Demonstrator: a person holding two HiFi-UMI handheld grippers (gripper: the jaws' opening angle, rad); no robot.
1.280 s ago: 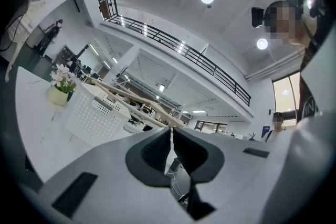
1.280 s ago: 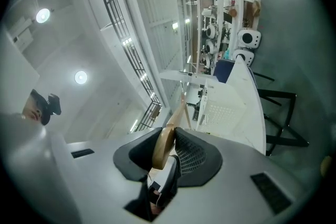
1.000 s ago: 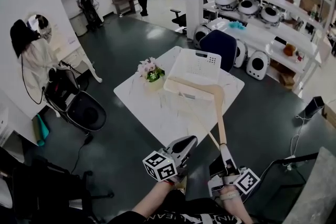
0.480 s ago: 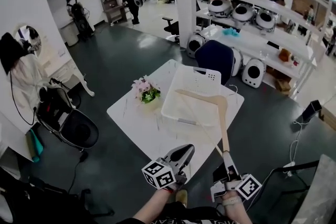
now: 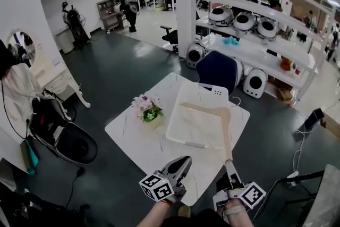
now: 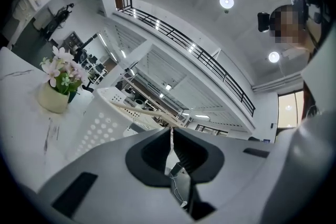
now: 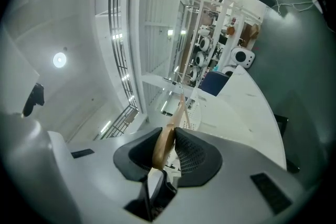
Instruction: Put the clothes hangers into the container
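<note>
A wooden clothes hanger hangs in the air over the white perforated basket, which stands on the white table. My right gripper is shut on one end of the hanger; in the right gripper view the wood sits clamped between the jaws, pointing toward the basket. My left gripper hovers at the table's near edge, shut with nothing in it. In the left gripper view the gripper has its jaws pressed together, with the basket and the hanger ahead.
A small pot of pink flowers stands on the table left of the basket. A blue chair is behind the table, a black chair to its left. Shelves with round white devices line the back right.
The table and basket have drawn nearer to both grippers. The hanger, still in the right gripper, now reaches further over the inside of the basket.
</note>
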